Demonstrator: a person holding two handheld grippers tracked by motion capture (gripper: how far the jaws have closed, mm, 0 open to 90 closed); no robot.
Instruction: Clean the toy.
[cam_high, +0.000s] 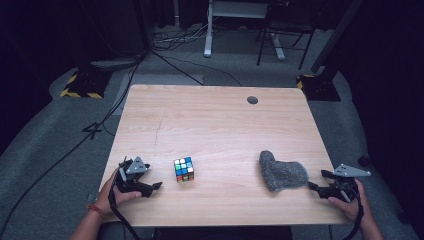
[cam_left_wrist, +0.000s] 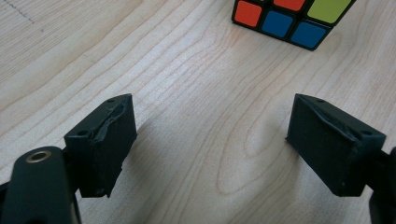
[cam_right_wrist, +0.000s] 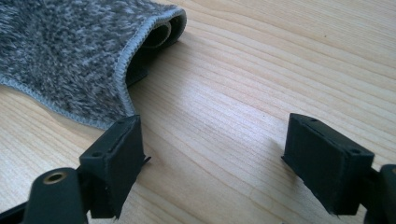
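Wooden table, high view: pale wood table (cam_high: 215, 120) seen from above; a puzzle cube (cam_high: 184, 169) with mixed coloured tiles sits left of centre near my edge, and a grey fuzzy pouch (cam_high: 281, 171) lies to the right, well apart from the cube.
Left gripper, high view: my left gripper (cam_high: 150, 187) rests low near the table edge, just left of the cube, not touching it.
Right gripper, high view: my right gripper (cam_high: 315, 187) sits just right of the pouch, its tips close to the pouch's edge.
Left gripper view: jaws stand apart with bare wood between them; the cube's orange, blue and yellow-green tiles (cam_left_wrist: 292, 18) lie ahead and a little to the right.
Right gripper view: jaws stand wide apart, nothing between them; the pouch's open mouth (cam_right_wrist: 154, 37) lies ahead, its stitched hem just beyond the left-hand jaw.
Advice to myself: I judge the pouch wants opening first, so I would slide one right jaw under the hem, pinch the lip, then bring the left gripper square onto the cube.
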